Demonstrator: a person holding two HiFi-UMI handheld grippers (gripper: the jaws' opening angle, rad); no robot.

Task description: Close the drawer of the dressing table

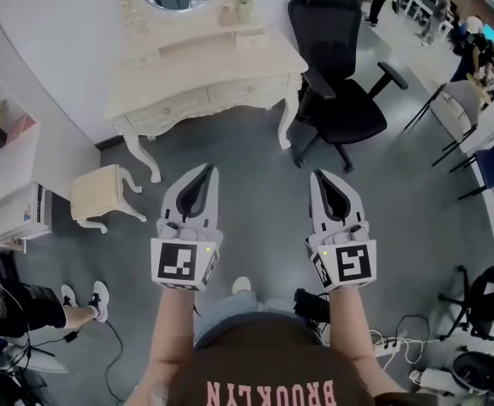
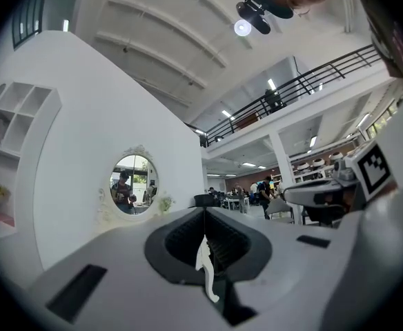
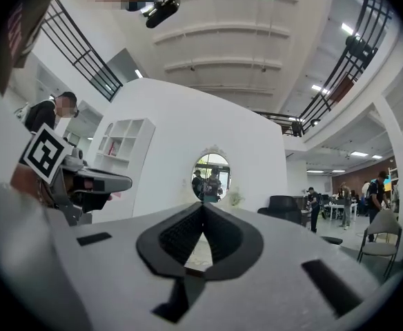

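Note:
The cream dressing table (image 1: pixel 188 73) stands against the white wall at the top of the head view, with drawer fronts (image 1: pixel 172 108) along its front. From here I cannot tell whether one stands out. My left gripper (image 1: pixel 209 169) and right gripper (image 1: pixel 317 174) are side by side over the grey floor, well short of the table, both pointing at it. Each has its jaws together with nothing between them. The left gripper view shows that gripper (image 2: pixel 205 210) with its tips meeting, and the table's round mirror (image 2: pixel 133 183) beyond. The right gripper (image 3: pixel 203 204) is likewise shut in its own view.
A black office chair (image 1: pixel 340 83) stands just right of the table. A small cream stool (image 1: pixel 99 194) and a white shelf unit (image 1: pixel 10 176) are at the left. A person's legs (image 1: pixel 69 307) and cables lie at the lower left. More chairs (image 1: pixel 484 100) are at the right.

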